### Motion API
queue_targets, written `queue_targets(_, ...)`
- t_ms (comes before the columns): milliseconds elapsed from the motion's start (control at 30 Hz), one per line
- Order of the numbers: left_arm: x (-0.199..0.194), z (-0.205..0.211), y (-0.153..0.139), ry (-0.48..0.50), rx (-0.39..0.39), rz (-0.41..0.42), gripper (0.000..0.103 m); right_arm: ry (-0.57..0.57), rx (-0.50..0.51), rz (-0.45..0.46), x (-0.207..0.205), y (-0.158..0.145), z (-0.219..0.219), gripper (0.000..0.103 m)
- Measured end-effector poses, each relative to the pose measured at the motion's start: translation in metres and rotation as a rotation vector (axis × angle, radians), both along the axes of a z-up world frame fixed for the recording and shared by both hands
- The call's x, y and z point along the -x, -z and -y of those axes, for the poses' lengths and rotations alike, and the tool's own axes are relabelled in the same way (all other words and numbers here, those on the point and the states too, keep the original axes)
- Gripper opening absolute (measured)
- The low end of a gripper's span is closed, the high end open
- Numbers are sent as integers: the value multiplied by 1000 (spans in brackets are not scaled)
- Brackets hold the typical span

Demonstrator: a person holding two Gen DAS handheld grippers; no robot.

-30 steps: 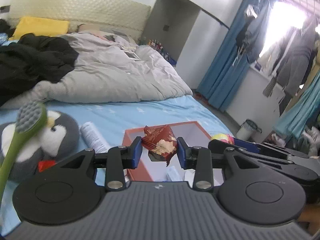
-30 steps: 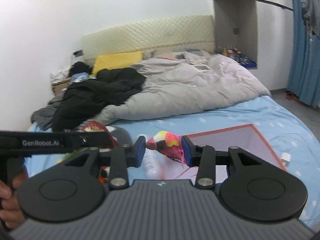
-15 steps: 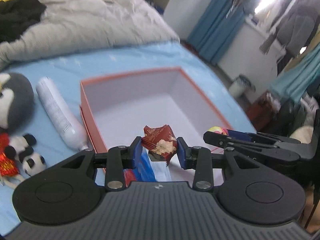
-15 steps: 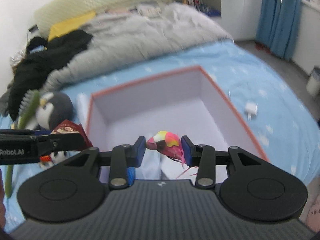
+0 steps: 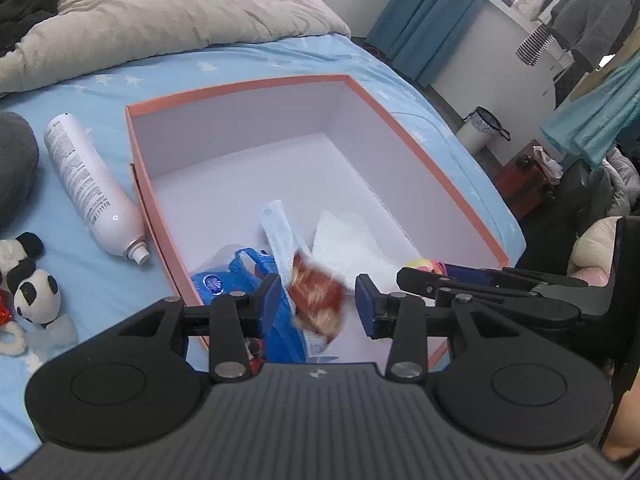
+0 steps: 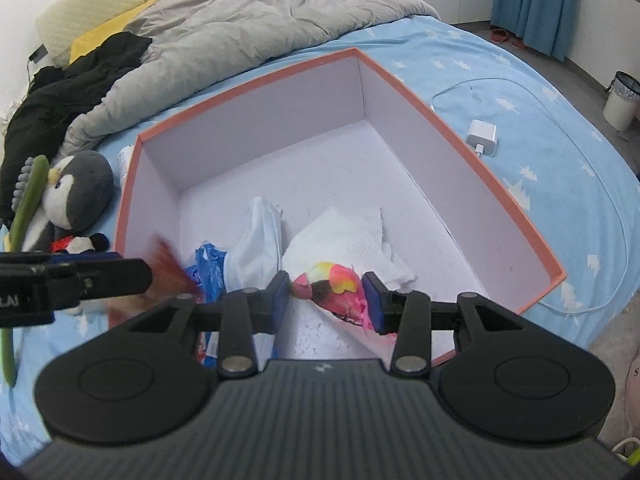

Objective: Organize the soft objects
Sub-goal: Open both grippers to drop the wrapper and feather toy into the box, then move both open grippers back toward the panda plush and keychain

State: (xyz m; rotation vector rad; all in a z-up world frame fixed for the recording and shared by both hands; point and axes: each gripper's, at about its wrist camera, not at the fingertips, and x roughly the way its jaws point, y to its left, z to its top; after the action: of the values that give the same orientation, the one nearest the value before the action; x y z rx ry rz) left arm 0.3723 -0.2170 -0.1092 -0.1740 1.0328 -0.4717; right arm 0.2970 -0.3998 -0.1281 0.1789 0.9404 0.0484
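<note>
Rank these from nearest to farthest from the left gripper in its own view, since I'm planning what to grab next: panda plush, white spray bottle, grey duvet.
1. panda plush, low on the left gripper's left.
2. white spray bottle, lying farther up beside the orange box.
3. grey duvet, at the top, beyond the box.

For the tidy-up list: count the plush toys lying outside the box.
2, perhaps more hidden. The penguin lies on the bed left of the box; the panda lies nearer, by the spray can.

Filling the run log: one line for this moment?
left gripper: open, red wrapper dropping | right gripper: shut on pink toy | both over orange box
</note>
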Motion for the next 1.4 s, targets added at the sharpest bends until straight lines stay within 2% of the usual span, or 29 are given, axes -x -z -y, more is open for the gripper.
queue_targets(167,13,-4,-16,-8,-23,68,48,-17,-1,43,6,-13,-2,43)
queue_targets(467,55,-29,-58,-40,-66,268,48,-66,-7,200,34,-54,-22,43)
queue_targets(700,94,-58,-82,-81,-88,374,48,-123,-8,308,62,-78,-49,43)
queue_targets(1000,146,-120,-81,-195,-44,403,48,-204,-40,408,106,-89,-86,43)
queue_targets(1167,178,-154,-78,-266,-28,416,48,-249,-69,426,128,-86,-107,43)
queue_targets(1400,216,-180,-71,-325,-56,421,48,-281,-81,426,153,-71,-132,44)
